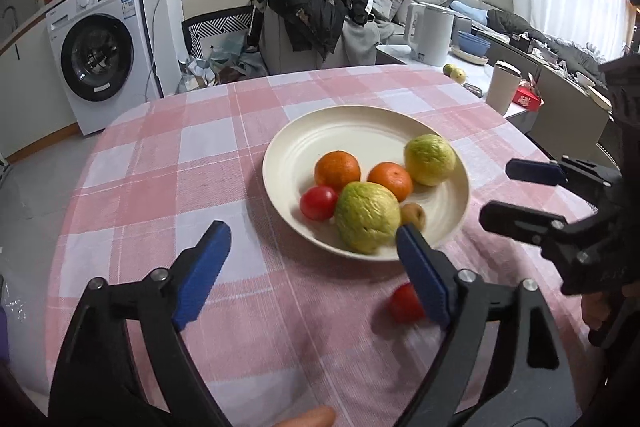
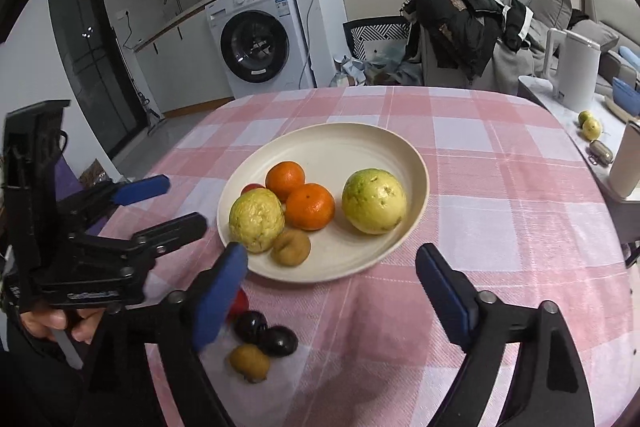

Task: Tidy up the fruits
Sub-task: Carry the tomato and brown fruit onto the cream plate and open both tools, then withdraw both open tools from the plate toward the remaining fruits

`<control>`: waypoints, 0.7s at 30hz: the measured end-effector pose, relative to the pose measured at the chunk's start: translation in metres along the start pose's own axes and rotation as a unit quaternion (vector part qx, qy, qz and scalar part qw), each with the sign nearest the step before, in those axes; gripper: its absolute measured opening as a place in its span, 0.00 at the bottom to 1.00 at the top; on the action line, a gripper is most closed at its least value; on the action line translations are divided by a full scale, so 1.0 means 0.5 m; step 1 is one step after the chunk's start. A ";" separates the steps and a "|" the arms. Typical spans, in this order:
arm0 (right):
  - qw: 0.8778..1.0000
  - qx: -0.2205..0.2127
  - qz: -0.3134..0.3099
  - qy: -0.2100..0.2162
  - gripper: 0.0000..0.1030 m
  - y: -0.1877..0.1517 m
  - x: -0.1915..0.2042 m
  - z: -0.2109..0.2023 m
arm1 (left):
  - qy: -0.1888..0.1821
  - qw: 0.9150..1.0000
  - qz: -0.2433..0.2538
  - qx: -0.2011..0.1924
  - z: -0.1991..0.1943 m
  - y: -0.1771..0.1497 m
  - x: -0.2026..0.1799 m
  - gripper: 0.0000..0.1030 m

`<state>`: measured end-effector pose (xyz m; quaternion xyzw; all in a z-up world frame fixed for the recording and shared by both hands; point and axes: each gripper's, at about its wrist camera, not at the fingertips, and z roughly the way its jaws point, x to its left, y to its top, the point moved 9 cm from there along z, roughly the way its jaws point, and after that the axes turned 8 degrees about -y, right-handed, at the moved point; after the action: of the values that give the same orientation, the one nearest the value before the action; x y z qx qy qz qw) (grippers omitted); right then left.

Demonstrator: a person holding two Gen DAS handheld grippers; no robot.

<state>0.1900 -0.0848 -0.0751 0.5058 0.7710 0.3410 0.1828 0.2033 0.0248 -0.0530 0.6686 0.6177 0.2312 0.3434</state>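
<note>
Two dark plums (image 2: 266, 333) show only right-side.

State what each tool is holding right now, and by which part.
Nothing is held. The left tool and the right tool both stand open and empty above the tablecloth, just short of the plate of fruit.

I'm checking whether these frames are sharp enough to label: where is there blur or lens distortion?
Left wrist view: the near rim of the plate and the red fruit on the checked tablecloth are smeared, as from motion; the washing machine bows with the fisheye. Right wrist view: fruit on the plate is crisp, but the left finger is soft; dark vignette at the corners.
</note>
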 end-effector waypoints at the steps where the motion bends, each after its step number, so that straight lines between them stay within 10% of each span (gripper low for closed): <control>1: 1.000 -0.001 -0.002 -0.004 0.93 -0.001 -0.002 -0.005 | 0.005 1.000 -0.001 -0.002 -0.010 -0.004 -0.003 0.92; 21: 0.996 0.069 -0.043 -0.031 1.00 -0.088 -0.025 0.004 | 0.005 1.000 -0.014 0.001 -0.052 -0.051 -0.025 1.00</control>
<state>0.1679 -0.1068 -0.1087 0.4939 0.8077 0.2630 0.1858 0.1655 0.0172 -0.0538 0.6589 0.6291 0.2293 0.3428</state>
